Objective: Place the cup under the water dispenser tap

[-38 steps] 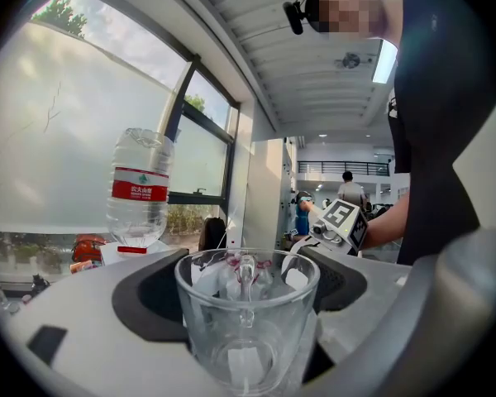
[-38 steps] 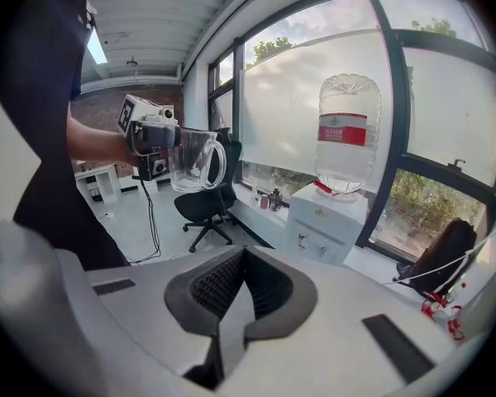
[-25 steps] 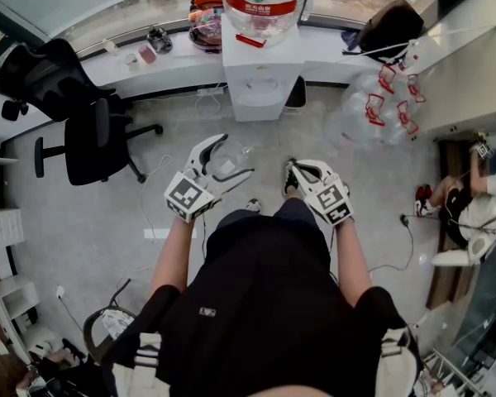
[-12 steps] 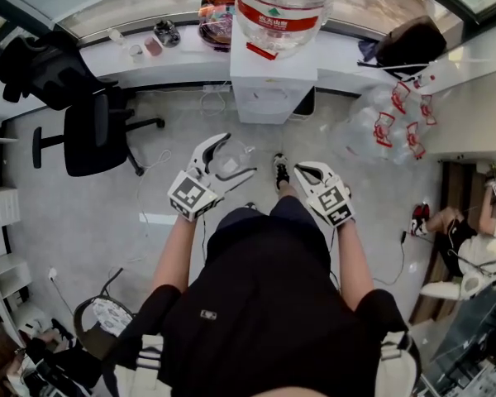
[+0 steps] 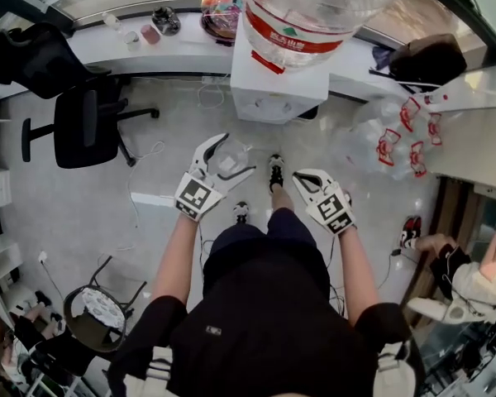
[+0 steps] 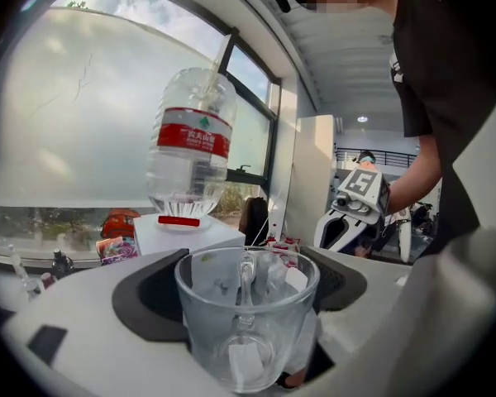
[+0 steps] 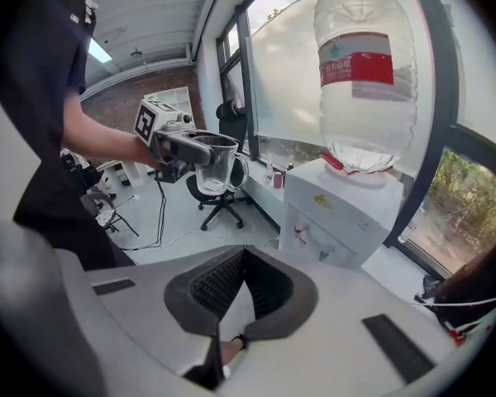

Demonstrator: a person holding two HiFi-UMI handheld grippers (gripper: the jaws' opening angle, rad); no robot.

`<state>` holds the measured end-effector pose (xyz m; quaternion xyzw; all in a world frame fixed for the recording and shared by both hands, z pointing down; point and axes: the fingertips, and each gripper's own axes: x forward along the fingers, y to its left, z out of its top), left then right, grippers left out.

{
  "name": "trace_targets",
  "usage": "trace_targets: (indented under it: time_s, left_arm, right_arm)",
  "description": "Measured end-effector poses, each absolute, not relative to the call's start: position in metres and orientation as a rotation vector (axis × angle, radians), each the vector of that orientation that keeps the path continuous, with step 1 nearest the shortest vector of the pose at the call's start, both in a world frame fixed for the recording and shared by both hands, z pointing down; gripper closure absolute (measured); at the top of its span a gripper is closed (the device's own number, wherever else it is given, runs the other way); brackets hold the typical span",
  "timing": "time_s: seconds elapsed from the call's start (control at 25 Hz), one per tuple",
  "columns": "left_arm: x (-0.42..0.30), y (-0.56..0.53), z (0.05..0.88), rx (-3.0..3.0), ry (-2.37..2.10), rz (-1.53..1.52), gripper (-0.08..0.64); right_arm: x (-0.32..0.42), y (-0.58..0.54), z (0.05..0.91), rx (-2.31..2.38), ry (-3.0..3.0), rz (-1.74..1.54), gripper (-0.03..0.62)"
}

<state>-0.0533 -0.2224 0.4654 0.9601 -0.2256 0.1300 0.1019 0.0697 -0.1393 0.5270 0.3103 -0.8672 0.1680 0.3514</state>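
Cup (image 6: 246, 321) is held tight in our left gripper (image 5: 231, 157). Our right gripper (image 5: 302, 179) is closed on nothing. Water machine (image 5: 277, 85) stands ahead of both; we think the tap (image 7: 302, 231) is not reached yet.

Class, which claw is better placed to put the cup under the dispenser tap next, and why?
Left. The left claw holds the glass cup, facing the water dispenser; the right claw is shut and empty.

The cup (image 6: 246, 321) sits between my left gripper's (image 5: 234, 155) jaws, my right gripper (image 5: 301, 176) to its right. The water dispenser (image 5: 277, 89) stands ahead, bottle (image 5: 314, 15) on top, office chair (image 5: 83, 126) off left.
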Motion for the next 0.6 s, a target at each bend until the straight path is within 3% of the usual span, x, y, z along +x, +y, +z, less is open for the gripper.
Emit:
trace_targets:
  time_s: [0.6]
  left_arm:
    - [-0.030,-0.295,0.654,2.748,-0.891,0.435,0.150]
  right_arm:
    - [0.081,-0.112,0.666,0.510,-2.170,0.566,0.598]
